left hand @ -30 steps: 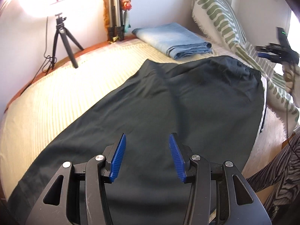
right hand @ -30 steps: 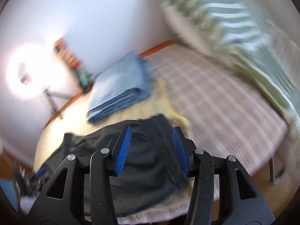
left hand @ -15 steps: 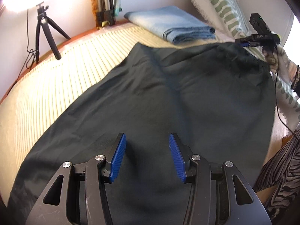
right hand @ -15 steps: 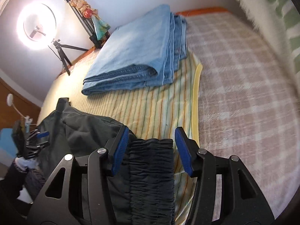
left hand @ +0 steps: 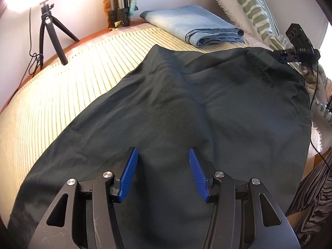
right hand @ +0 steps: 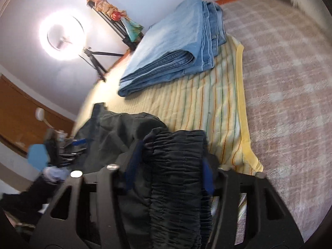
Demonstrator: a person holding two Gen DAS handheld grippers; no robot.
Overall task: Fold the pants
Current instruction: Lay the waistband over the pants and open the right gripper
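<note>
my right tool (right hand: 168, 166) pinches the pants (left hand: 186, 112) by their gathered waistband (right hand: 176, 166); left tool (left hand: 162, 174) gapes empty above. soft, limp cloth, grip the edges.

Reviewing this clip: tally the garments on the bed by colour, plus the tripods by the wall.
Black pants, spread out, waistband between the right gripper fingers: 1
Blue folded jeans: 1
Small black tripod under the ring light: 1
Folded tripod leaning on the wall: 1
Total: 4
</note>
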